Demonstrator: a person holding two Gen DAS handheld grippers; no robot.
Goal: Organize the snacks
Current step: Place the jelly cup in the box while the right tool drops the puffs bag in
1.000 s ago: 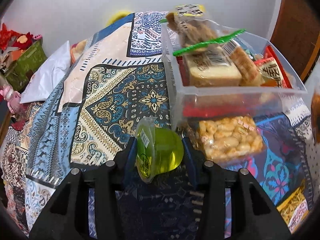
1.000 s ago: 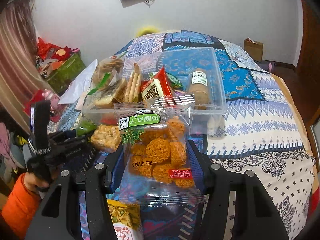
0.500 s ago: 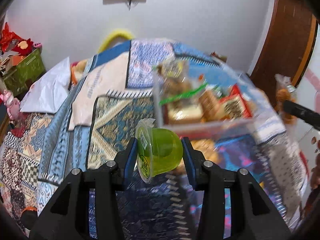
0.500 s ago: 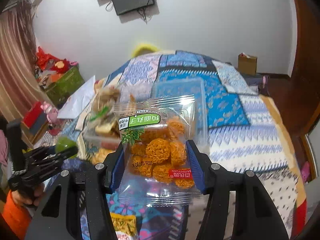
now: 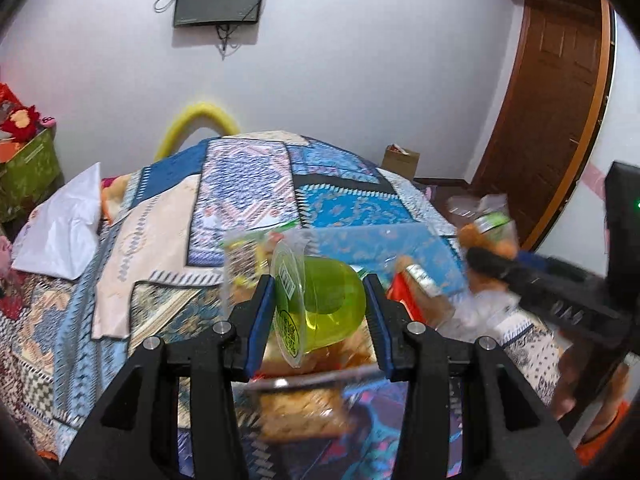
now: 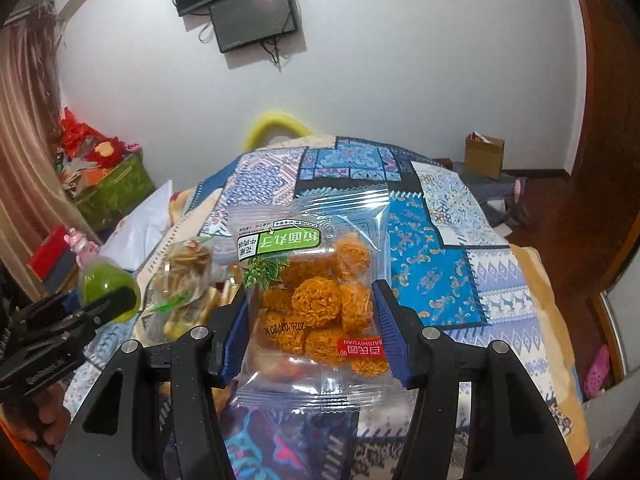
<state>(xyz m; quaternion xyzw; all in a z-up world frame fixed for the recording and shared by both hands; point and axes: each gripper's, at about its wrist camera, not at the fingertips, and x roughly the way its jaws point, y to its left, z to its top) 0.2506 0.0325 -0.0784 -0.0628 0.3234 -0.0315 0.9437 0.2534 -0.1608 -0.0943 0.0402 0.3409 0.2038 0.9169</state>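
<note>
**Desk:** What do you have in each hand over the bed (image 6: 432,264)?

**Operator:** My left gripper (image 5: 320,316) is clamped on a green jelly cup (image 5: 320,308), fingers pressing lid and base. The cup lies on its side, its axis running across between the fingers, foil lid facing left. My right gripper (image 6: 310,328) is pinching a clear snack packet (image 6: 316,300) of orange noodle balls across its width. The packet stands upright, long axis vertical, label printed upside down near the top.

**Desk:** Where are they relative to the bin?

**Operator:** Both are in the air. The clear plastic bin (image 5: 320,380), already holding other snacks, sits on the quilt just below and beyond the cup; it is blurred here.

**Desk:** How will they handle?

**Operator:** I judge the cup light and fairly stiff, but smooth-walled and apt to slip, and hard squeezing could pop the lid. The packet is light, crinkly and soft; its balls look brittle, so I would grip gently at the film edges rather than crush the middle.
</note>
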